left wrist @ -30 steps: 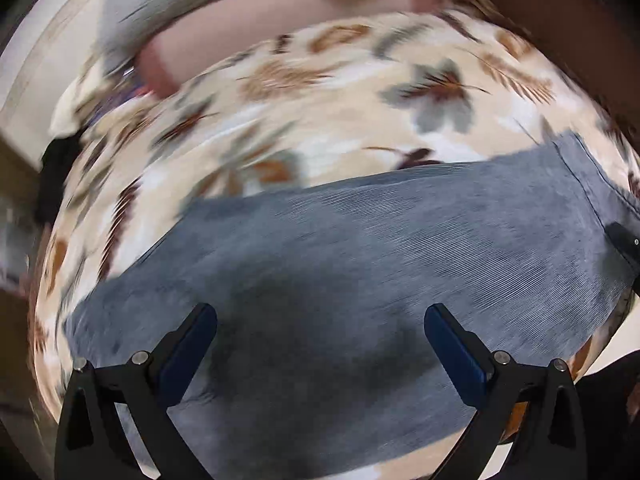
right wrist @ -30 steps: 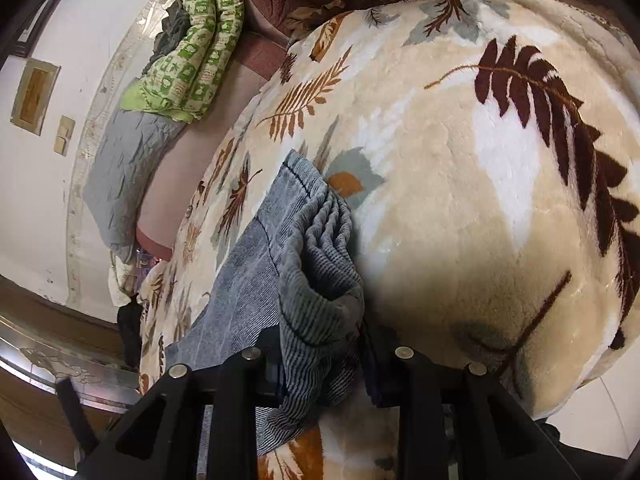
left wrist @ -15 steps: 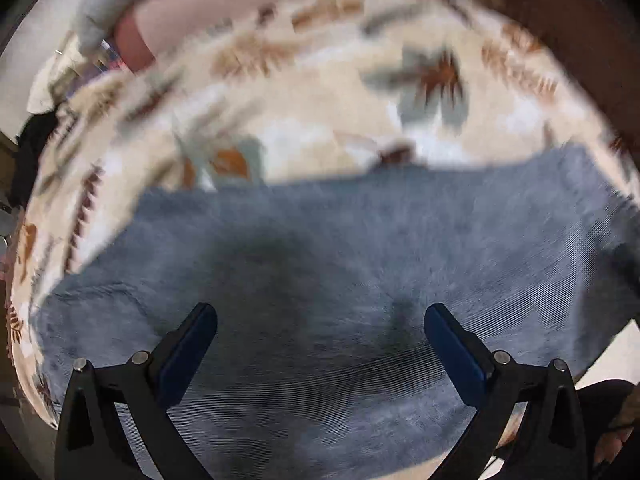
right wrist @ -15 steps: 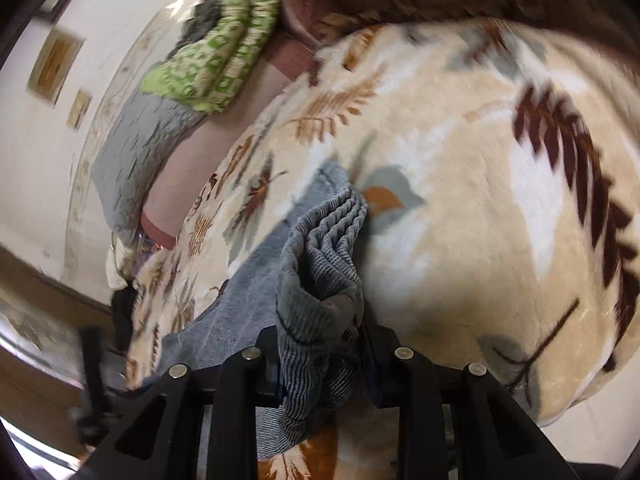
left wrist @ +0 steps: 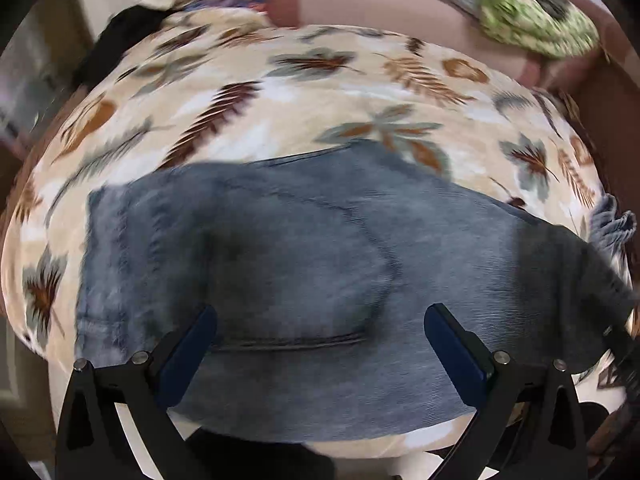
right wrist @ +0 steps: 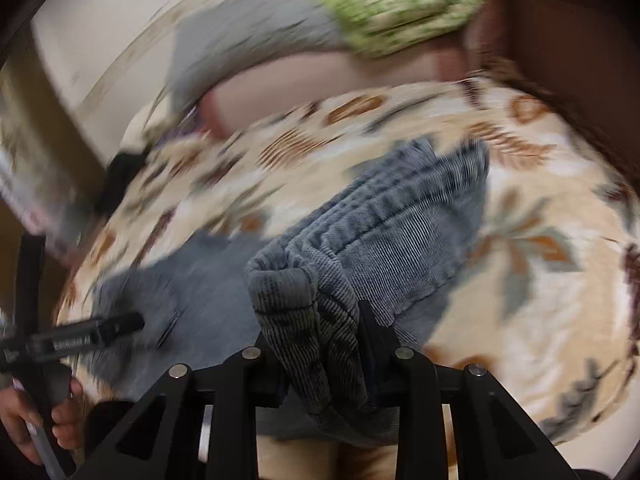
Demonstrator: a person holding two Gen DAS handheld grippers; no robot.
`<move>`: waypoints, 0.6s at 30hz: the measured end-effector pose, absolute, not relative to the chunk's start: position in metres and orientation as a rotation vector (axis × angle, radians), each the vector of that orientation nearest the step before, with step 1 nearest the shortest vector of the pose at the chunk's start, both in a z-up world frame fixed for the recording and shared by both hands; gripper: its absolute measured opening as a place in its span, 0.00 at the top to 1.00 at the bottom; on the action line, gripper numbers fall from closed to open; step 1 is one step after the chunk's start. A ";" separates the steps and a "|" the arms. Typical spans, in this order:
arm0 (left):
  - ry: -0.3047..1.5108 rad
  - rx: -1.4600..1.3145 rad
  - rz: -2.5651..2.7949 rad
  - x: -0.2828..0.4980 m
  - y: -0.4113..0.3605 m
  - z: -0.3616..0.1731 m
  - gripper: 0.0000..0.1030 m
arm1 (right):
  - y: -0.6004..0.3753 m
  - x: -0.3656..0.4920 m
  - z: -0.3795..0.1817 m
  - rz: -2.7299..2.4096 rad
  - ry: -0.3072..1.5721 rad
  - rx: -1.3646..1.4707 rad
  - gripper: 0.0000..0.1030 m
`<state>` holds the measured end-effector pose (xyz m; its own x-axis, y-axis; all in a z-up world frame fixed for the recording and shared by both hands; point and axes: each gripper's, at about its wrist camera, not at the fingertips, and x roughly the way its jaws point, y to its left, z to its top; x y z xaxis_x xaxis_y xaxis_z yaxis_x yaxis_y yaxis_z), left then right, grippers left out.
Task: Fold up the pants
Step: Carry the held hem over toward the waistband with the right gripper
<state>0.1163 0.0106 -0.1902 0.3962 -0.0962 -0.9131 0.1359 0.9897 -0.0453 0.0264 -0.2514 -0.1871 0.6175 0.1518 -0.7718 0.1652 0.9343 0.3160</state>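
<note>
Right wrist: right hand-held gripper (right wrist: 320, 344) clamped on bunched pants (right wrist: 404, 216) waistband (soft, floppy corduroy, best held at hems), left hand-held gripper (left wrist: 320, 340) apart above them.

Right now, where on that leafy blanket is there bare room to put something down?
The blanket is bare between the jeans and the pink pillow at the far edge, and again to the right of the bunched waistband. It is crowded near the front, where the jeans spread out under both tongs.
</note>
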 end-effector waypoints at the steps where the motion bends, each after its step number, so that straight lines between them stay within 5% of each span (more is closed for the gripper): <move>1: 1.150 0.019 -0.124 0.114 0.023 -0.191 0.00 | -0.238 0.028 -0.194 0.017 0.936 0.373 0.71; 6: 1.142 -0.024 -0.069 0.116 0.056 -0.194 0.00 | -0.183 0.034 -0.235 0.118 1.065 0.332 0.63; 8: 1.138 -0.021 -0.061 0.118 0.058 -0.195 0.00 | -0.177 0.030 -0.233 0.168 1.039 0.327 0.32; 10: 1.135 -0.013 -0.064 0.119 0.054 -0.194 0.00 | -0.176 0.026 -0.228 0.258 1.051 0.367 0.17; 18: 1.082 0.088 -0.156 0.115 -0.003 -0.182 0.00 | -0.251 -0.001 -0.197 0.171 0.856 0.409 0.19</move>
<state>0.1151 -0.0032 -0.1821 0.4602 -0.0833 -0.8839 0.1695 0.9855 -0.0046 -0.0006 -0.2512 -0.1972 0.6480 0.3073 -0.6969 0.0162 0.9092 0.4160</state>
